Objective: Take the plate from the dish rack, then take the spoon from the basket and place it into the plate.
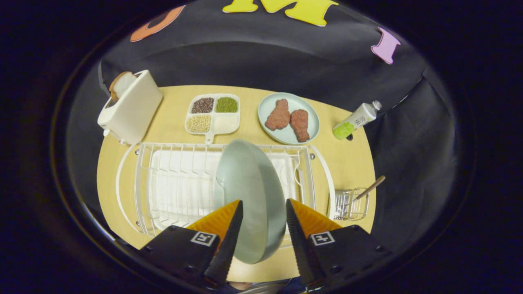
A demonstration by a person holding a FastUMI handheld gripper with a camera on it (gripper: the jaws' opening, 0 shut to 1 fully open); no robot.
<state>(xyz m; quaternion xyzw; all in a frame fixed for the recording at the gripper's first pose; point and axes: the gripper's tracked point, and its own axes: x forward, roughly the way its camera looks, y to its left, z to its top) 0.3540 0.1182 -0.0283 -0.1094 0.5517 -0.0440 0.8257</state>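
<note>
Glossy plate (249,196), white wire rack (179,183)

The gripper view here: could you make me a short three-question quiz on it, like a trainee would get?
1. True or false: the pale green plate standing on edge in the white wire dish rack sits between the gripper fingers.
2. What pokes out of the small wire basket beside the rack? A) fork B) wooden-handled spoon C) knife
3. Fill in: a slice of bread sticks out of the white ____.

Key: 1 true, the fingers are spread either side, whether touching is unclear; 2 B; 3 toaster.
</note>
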